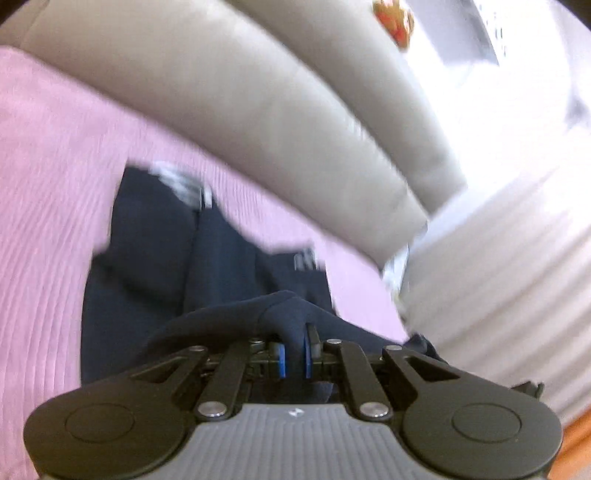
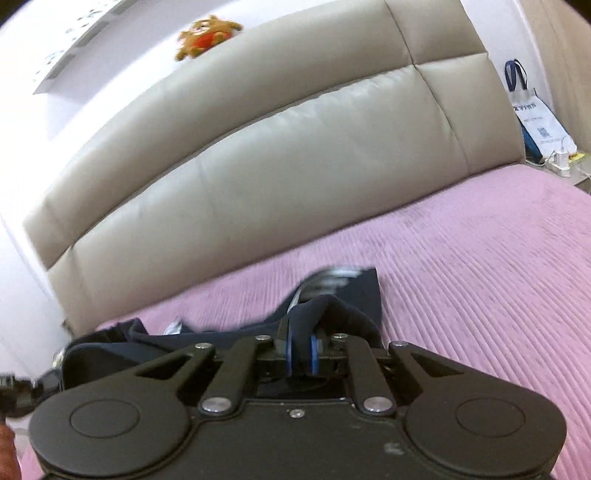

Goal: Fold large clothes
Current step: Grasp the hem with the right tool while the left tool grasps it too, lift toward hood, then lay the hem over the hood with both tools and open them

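Observation:
A dark navy garment (image 1: 155, 266) lies on the pink ribbed bedspread (image 1: 48, 206), blurred by motion. A fold of its edge rises into my left gripper (image 1: 294, 354), whose blue pads are shut on the cloth. In the right wrist view the same navy garment (image 2: 358, 295) stretches away over the pink bedspread (image 2: 480, 280). Another part of its edge is pinched in my right gripper (image 2: 301, 354), lifted off the bed. The cloth sags between the two grippers. A grey striped patch (image 2: 332, 275) shows at the garment's far end.
A padded beige headboard (image 2: 258, 155) runs behind the bed. A plush toy (image 2: 207, 35) sits on its top edge. A white and blue bag (image 2: 535, 118) and a charger stand beside the bed at the right. White ribbed bedding (image 1: 498, 266) lies right of the left gripper.

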`<state>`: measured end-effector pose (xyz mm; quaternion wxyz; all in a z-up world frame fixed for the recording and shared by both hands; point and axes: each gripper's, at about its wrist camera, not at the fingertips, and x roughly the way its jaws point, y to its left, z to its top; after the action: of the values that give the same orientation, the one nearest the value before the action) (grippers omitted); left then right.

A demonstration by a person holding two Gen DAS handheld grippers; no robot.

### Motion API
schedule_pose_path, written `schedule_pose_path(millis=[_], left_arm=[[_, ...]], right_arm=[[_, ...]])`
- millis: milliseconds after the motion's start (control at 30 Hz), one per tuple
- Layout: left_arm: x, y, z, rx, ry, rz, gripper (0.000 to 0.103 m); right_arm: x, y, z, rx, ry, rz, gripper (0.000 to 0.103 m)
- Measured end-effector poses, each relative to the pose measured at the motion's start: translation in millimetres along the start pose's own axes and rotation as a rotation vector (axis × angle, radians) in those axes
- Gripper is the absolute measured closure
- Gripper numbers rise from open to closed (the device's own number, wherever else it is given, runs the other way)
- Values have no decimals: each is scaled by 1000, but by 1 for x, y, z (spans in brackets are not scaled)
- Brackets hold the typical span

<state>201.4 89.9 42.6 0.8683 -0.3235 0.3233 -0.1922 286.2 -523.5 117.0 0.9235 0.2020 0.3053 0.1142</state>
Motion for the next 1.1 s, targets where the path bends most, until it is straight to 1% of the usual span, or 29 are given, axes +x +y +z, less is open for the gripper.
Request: schedule_pose_path(millis=[33, 100, 167, 200, 233, 267, 300, 333, 367, 400, 433, 467, 533, 567, 600, 667, 700, 767, 867, 900, 933, 967, 1033, 1100], left_arm=[[10, 2, 12, -1, -23, 3, 93], [34, 6, 31, 0, -61, 25, 93], [60, 16, 49, 23, -103, 80, 93], [75, 21, 53, 31, -121, 106, 92], [91, 30, 57, 47, -128, 131, 91], [111, 39, 60, 59, -128, 166, 89], [127, 49, 61, 76, -118, 192, 84], [135, 60, 63, 74, -100, 205, 81], [142, 74, 60, 43, -73, 214, 79], [142, 87, 62, 8, -56, 195, 75], [137, 99, 62, -29, -62, 148, 69], [129, 106, 62, -47, -74, 121, 64], [114, 109, 73, -45, -119, 109, 36], [107, 107, 79, -28, -146, 113, 32], [101, 106, 85, -15, -168, 119, 31], [90, 103, 95, -6, -212, 90, 31], [89, 102, 100, -2, -212, 87, 31], [95, 102, 106, 45, -177, 120, 31], [122, 105, 107, 142, -90, 226, 31], [132, 106, 106, 172, -68, 257, 31], [136, 109, 98, 197, -53, 266, 31], [141, 112, 98, 206, -42, 274, 31], [151, 117, 93, 206, -34, 276, 30], [159, 122, 91, 187, -44, 281, 29]], right_arm=[[24, -2, 8, 15, 2, -8, 90], [69, -6, 13, 51, 26, -26, 90], [116, -14, 12, 73, 65, -65, 89], [138, -17, 9, 86, 96, -90, 81], [156, -23, 3, 105, 138, -110, 65], [173, -32, -1, 134, 197, -119, 60], [179, -40, 0, 162, 234, -102, 59], [178, -48, -2, 191, 243, -65, 55], [171, -56, -1, 215, 221, -28, 48], [162, -61, 1, 230, 196, -9, 31], [154, -67, 4, 241, 165, 10, 24], [147, -70, 8, 245, 140, 18, 24], [138, -68, 19, 209, 133, 3, 24], [139, -64, 24, 169, 134, -8, 24], [143, -56, 27, 113, 144, -31, 24], [155, -38, 29, -44, 187, -78, 24], [165, -32, 29, -102, 212, -90, 24], [190, -22, 26, -185, 265, -99, 26], [221, -15, 21, -283, 306, -134, 26], [229, -14, 18, -310, 317, -144, 26], [238, -13, 14, -329, 327, -159, 26], [244, -14, 11, -337, 336, -173, 26], [252, -16, 5, -334, 351, -174, 26], [260, -15, -2, -338, 359, -189, 26]])
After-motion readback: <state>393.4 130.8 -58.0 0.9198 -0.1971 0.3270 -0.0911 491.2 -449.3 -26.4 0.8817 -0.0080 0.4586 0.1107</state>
